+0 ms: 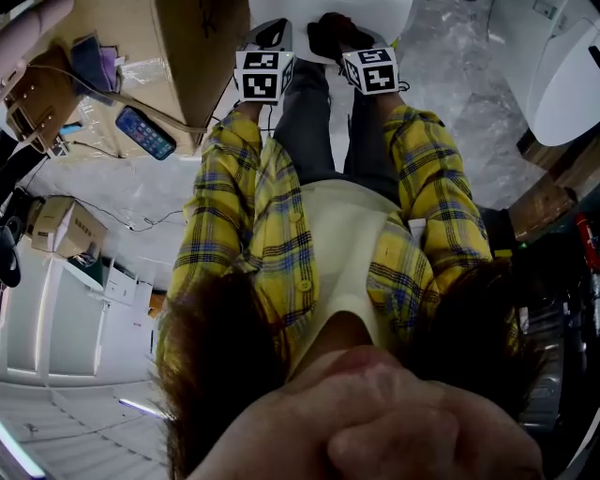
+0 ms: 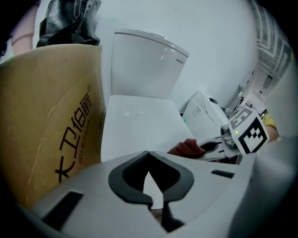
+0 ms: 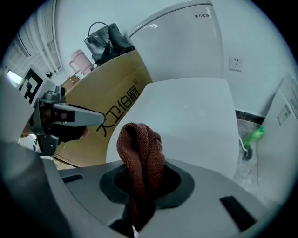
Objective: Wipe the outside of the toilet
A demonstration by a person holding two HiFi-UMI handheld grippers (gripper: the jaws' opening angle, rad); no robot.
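My head camera looks steeply down over my own chest [image 1: 347, 244] toward the toilet [image 1: 380, 19] beyond. Both gripper cameras sit low, side by side, close before the lid [image 2: 137, 128], facing the tank [image 2: 144, 60]; they share lid, tank and box [image 2: 51, 121].

The toilet [image 3: 186, 111] is smooth, glossy white ceramic. The rag [image 3: 139, 153] is rough, looped brown cloth. The box [image 2: 51, 121] is matt brown cardboard. The bag [image 3: 108, 42] looks like shiny black leather. The right gripper [image 3: 139, 195] is matt grey plastic with dark, rubbery-looking pads [image 3: 179, 186].
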